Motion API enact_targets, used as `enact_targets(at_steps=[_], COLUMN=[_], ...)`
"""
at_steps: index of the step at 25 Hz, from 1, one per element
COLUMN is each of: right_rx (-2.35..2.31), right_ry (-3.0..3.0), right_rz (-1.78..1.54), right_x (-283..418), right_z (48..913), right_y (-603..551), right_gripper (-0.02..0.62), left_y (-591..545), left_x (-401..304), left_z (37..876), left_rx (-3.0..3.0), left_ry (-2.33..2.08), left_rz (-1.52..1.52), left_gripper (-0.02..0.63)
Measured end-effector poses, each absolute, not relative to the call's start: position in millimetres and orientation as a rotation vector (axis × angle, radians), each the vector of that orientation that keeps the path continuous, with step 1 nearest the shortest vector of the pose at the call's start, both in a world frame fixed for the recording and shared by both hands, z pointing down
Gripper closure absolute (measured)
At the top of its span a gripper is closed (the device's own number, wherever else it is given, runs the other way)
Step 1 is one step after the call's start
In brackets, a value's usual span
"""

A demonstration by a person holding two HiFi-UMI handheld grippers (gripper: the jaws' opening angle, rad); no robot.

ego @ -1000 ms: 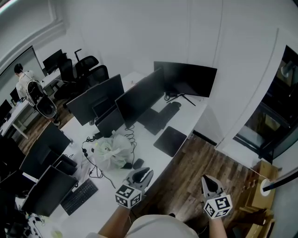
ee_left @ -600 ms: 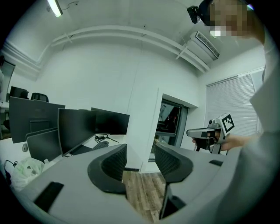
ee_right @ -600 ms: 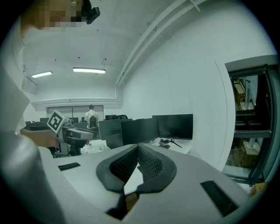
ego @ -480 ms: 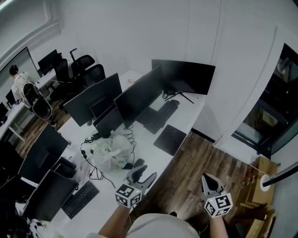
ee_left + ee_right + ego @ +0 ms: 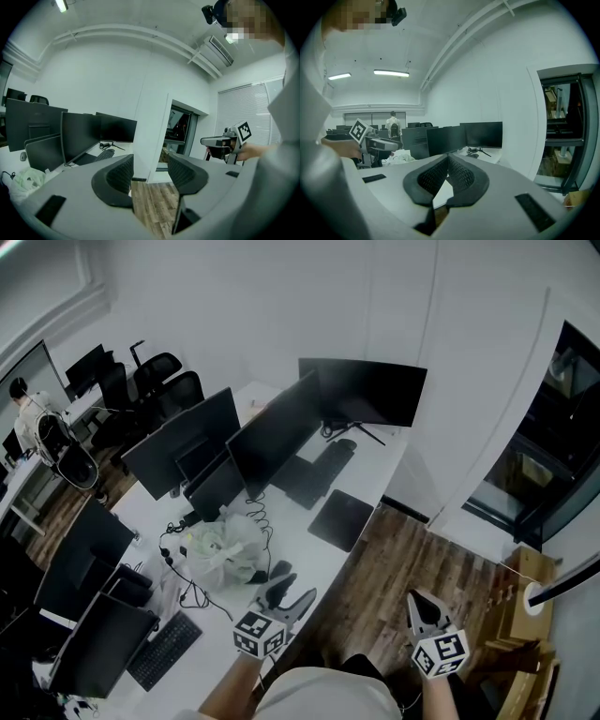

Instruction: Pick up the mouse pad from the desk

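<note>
Head view: the flat dark square mouse pad lies untouched near the white surface's front edge, well apart from both tools. The left hand-held gripper is opening with nothing between its jaws; the right hand-held gripper is closed and holds nothing. Reaching, grasping and lifting are all yet to do.

Mouse pad lies on counter, at its floor-side edge. Keyboard behind it, monitor behind that. Plastic bag on the counter, well left of the pad.
</note>
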State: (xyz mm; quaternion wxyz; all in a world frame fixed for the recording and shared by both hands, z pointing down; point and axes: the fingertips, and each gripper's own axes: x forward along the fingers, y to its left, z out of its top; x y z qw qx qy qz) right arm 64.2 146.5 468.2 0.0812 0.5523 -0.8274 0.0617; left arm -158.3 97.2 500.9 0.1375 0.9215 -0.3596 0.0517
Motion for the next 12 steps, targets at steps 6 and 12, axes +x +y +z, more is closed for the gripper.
enact_targets(at_steps=[6, 12], right_rx=[1.667, 1.658], right_ry=[-2.457, -2.45], right_rz=[0.197, 0.235], right_x=[67, 80], right_z=[470, 480], right_y=[143, 124], right_gripper=[0.583, 0.583], left_y=[88, 72], left_x=[-158, -147], left_z=[505, 512], left_rx=[2.654, 2.64], left_ry=[-1.036, -1.043], left_rz=[0.155, 0.172], left_gripper=[0.36, 0.359])
